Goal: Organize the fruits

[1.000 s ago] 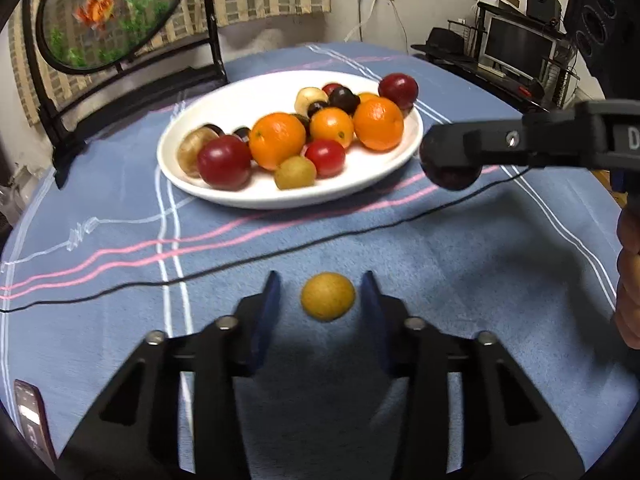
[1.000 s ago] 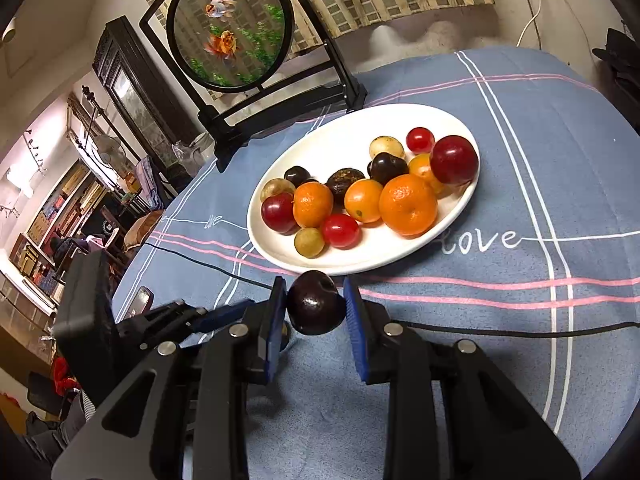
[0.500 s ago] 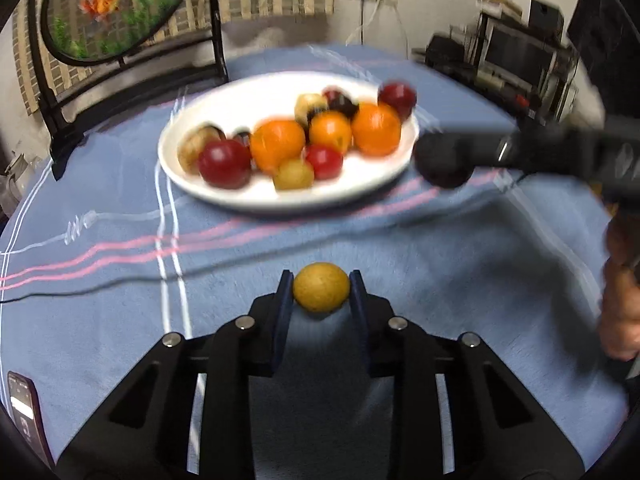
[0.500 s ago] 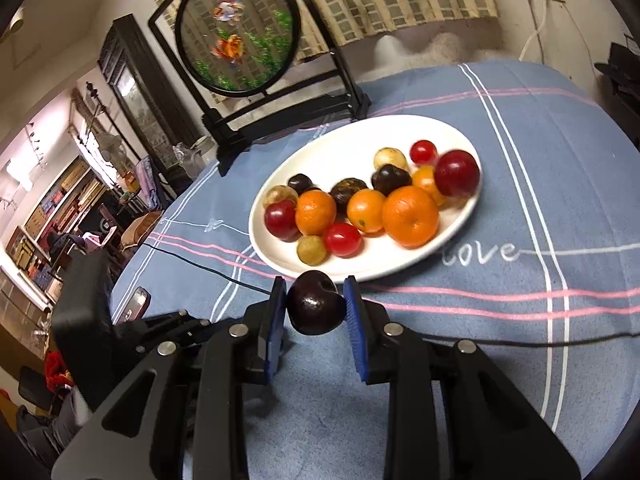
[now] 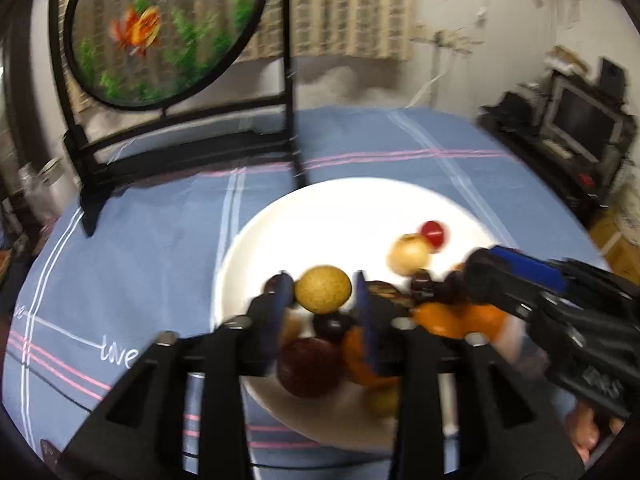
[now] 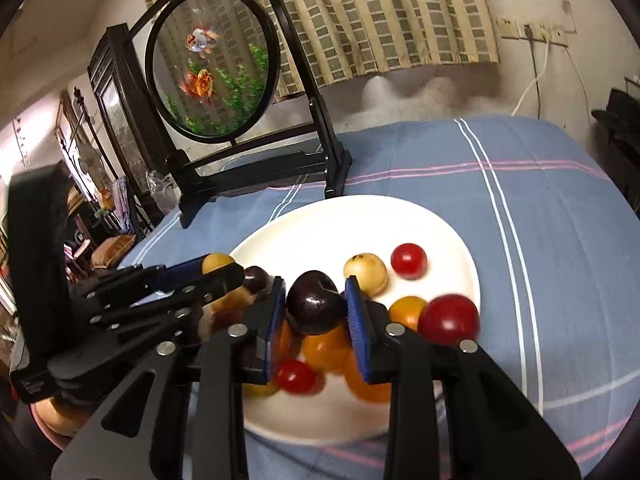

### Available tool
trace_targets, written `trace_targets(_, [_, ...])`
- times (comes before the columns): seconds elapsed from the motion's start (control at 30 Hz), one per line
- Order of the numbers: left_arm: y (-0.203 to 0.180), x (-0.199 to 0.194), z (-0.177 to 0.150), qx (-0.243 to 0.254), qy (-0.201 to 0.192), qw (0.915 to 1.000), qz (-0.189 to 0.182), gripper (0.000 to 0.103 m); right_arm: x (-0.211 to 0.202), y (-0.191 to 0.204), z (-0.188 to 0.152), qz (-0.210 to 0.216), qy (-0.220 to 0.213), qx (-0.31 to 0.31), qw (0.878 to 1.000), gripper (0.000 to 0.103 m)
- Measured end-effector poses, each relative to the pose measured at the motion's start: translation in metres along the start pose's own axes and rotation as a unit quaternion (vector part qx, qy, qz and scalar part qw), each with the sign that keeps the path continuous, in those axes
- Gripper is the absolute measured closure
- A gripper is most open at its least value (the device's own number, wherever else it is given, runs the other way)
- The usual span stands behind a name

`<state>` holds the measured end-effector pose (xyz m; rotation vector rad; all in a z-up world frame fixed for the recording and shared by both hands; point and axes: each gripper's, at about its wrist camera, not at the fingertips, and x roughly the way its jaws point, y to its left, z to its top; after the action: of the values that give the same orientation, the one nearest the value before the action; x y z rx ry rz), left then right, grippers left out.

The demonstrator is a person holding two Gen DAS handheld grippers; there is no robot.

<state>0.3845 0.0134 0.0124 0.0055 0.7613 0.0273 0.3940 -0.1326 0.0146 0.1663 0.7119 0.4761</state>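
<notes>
Over the white plate (image 5: 360, 200) at lower centre of both frames, a tan fruit (image 5: 323, 289) sits loose between the opening left tongs (image 5: 320, 300) and a dark plum (image 6: 316, 304) between the opening right tongs (image 6: 316, 306), so either could be dropped onto piled fruit and rolled onto the counter (image 6: 560, 240); only the right view shows both clearly.

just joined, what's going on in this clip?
A person with a handheld gripper in each hand is sorting fruit onto a white plate on a blue tablecloth. Both grippers are over the plate, opening. The left gripper has a yellow-brown fruit between its fingers, with a gap on the right side. The right gripper has a dark plum between its fingers. Oranges and red fruits already sit on the plate.
</notes>
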Motion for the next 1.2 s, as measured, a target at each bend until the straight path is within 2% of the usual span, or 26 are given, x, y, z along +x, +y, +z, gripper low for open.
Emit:
trace_targets(0.03, [0.003, 0.001, -0.001, -0.007, 0.003, 0.9999, 0.014, 0.023, -0.001, 0.0, -0.001, 0.0, 0.005, -0.002, 1.0, 0.057])
trace_targets(0.13, [0.01, -0.01, -0.008, -0.009, -0.014, 0.9996, 0.024, 0.02, -0.02, 0.005, -0.004, -0.003, -0.006, -0.022, 1.0, 0.043])
trace_targets(0.2, [0.013, -0.024, -0.016, -0.006, -0.016, 0.9993, 0.032, 0.016, -0.035, 0.009, -0.009, -0.008, -0.007, -0.035, 0.999, 0.043])
trace_targets(0.3, [0.017, -0.048, -0.029, -0.01, -0.025, 0.9991, 0.031, 0.012, -0.062, 0.013, -0.027, -0.016, -0.011, -0.041, 0.999, 0.031])
trace_targets(0.47, [0.014, -0.095, -0.065, -0.006, -0.04, 0.999, 0.018, 0.007, -0.101, 0.019, -0.066, -0.036, -0.015, -0.064, 0.997, 0.029])
trace_targets(0.53, [0.011, -0.107, -0.081, -0.002, -0.048, 0.9987, 0.015, 0.005, -0.116, 0.019, -0.084, -0.022, -0.017, -0.062, 0.998, 0.003])
trace_targets(0.6, [0.005, -0.117, -0.103, 0.014, -0.048, 0.9987, 0.008, 0.004, -0.127, 0.022, -0.097, -0.009, -0.018, -0.059, 0.998, 0.002])
trace_targets(0.77, [0.001, -0.129, -0.134, 0.026, -0.031, 0.9992, 0.003, 0.004, -0.14, 0.034, -0.116, -0.029, -0.021, -0.082, 0.996, 0.002])
trace_targets(0.83, [0.0, -0.135, -0.146, 0.03, -0.041, 0.9984, 0.024, 0.004, -0.142, 0.04, -0.124, -0.033, -0.02, -0.087, 0.995, 0.002])
trace_targets(0.9, [0.002, -0.139, -0.156, 0.031, -0.042, 0.9983, 0.028, 0.004, -0.144, 0.042, -0.129, -0.035, -0.018, -0.089, 0.995, 0.002])
trace_targets(1.03, [0.011, -0.145, -0.162, 0.01, -0.041, 0.9989, 0.022, 0.004, -0.147, 0.044, -0.133, -0.033, -0.016, -0.085, 0.996, 0.002])
trace_targets(1.2, [0.013, -0.146, -0.164, 0.006, -0.037, 0.9991, 0.02, 0.004, -0.146, 0.046, -0.136, -0.044, -0.014, -0.093, 0.995, 0.002])
